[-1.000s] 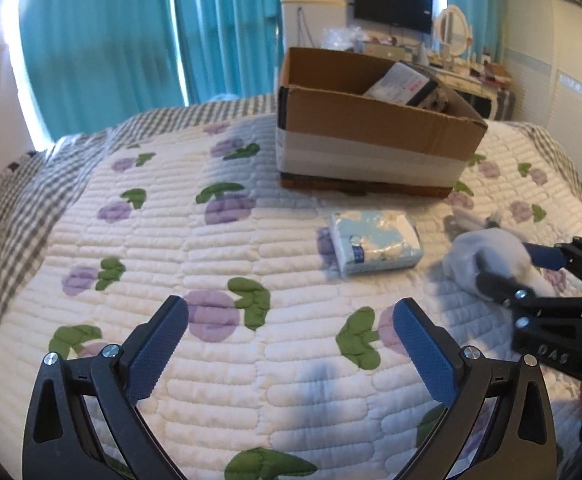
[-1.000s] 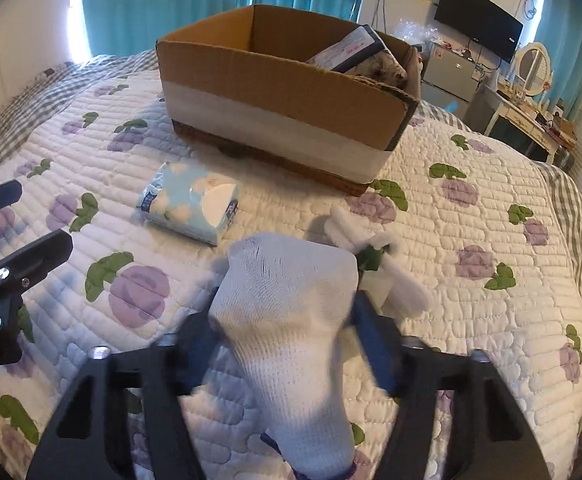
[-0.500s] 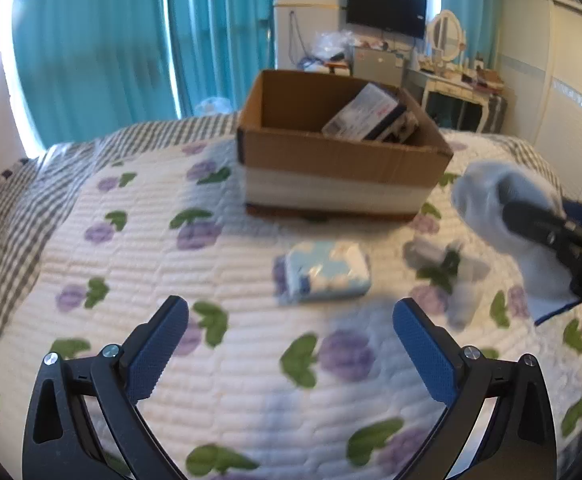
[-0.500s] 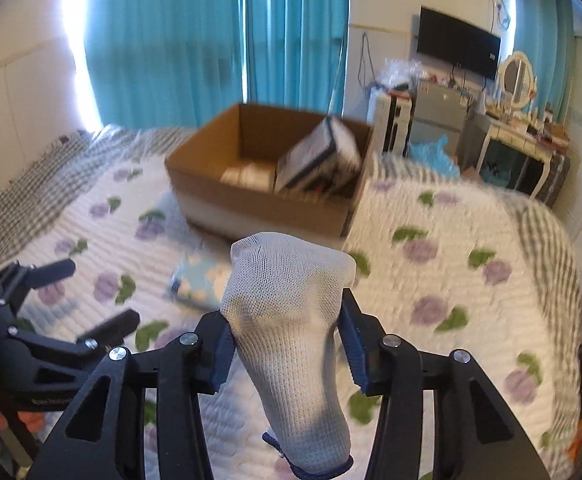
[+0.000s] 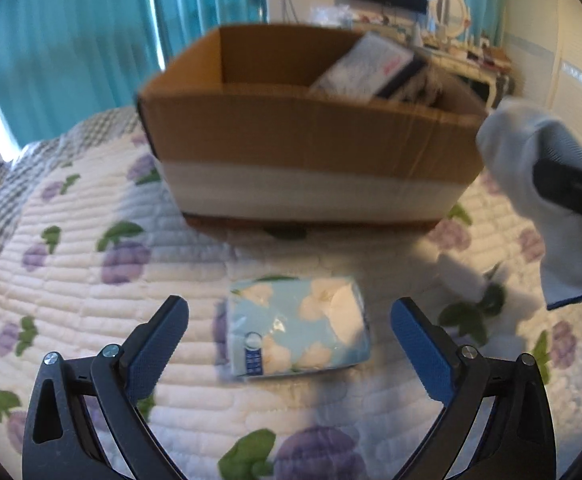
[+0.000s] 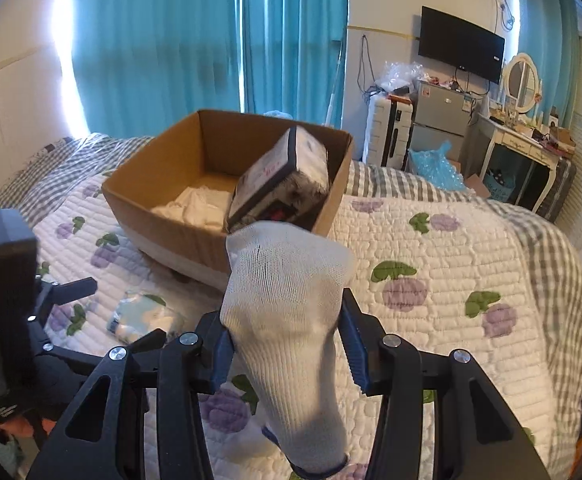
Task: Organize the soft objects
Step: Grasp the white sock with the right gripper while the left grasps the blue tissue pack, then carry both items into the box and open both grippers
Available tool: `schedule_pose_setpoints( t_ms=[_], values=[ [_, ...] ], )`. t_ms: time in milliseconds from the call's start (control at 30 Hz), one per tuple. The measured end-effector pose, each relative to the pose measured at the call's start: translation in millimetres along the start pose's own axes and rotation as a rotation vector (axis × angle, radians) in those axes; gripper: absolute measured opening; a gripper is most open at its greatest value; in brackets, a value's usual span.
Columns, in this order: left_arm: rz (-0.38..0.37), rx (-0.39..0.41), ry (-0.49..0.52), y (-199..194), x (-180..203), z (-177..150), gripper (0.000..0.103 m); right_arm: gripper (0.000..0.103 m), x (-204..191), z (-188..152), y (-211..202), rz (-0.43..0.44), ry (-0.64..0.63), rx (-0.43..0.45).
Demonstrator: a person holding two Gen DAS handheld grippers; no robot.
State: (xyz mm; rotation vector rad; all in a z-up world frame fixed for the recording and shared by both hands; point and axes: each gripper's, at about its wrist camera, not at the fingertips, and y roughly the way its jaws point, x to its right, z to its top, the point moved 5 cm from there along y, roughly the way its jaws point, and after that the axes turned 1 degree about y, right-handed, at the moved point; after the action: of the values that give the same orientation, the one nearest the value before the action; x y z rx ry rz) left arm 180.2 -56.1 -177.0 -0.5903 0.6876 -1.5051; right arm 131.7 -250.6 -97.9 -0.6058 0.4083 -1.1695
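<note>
My right gripper [image 6: 283, 314] is shut on a white sock [image 6: 287, 272], held up in the air just short of the open cardboard box [image 6: 179, 236]. The same sock [image 5: 523, 152] shows at the right edge of the left wrist view, beside the box [image 5: 311, 140]. My left gripper [image 5: 289, 312] is open and low over the quilt, and a light-blue tissue pack [image 5: 297, 332] lies between and just ahead of its fingers, untouched. A small white soft item [image 5: 463, 276], blurred, rests on the quilt to the pack's right.
The box holds a dark-edged package [image 6: 279, 176] leaning on its right wall and white cloth [image 6: 195, 204] on the floor. The quilted bed [image 6: 451, 260] extends to the right. Teal curtains [image 6: 163, 40], a small fridge [image 6: 439, 116] and a dressing table [image 6: 523, 140] stand beyond.
The right gripper has lifted the sock off the quilt and carried it toward the box. The left gripper has moved forward, so the tissue pack now lies between its fingers.
</note>
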Motion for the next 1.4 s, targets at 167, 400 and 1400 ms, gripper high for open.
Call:
schedule_pose_setpoints(
  t_ms=[167, 400, 1400],
  values=[
    [-0.001, -0.053, 0.013, 22.5, 3.0, -12.1, 0.076, 0.046, -1.2, -10.1, 3.4, -0.015, -0.033, -0.018],
    [-0.013, -0.045, 0.029, 1.7, 6.4, -19.0, 0.075, 0.042, 2.6, -20.8, -10.7, -0.021, 0.006, -0.011],
    [0.029, 0.244, 0.062, -139.1, -28.3, 82.0, 0.075, 0.039, -54.3, 92.1, -105.3, 0.038, -0.058, 0.171]
  ],
)
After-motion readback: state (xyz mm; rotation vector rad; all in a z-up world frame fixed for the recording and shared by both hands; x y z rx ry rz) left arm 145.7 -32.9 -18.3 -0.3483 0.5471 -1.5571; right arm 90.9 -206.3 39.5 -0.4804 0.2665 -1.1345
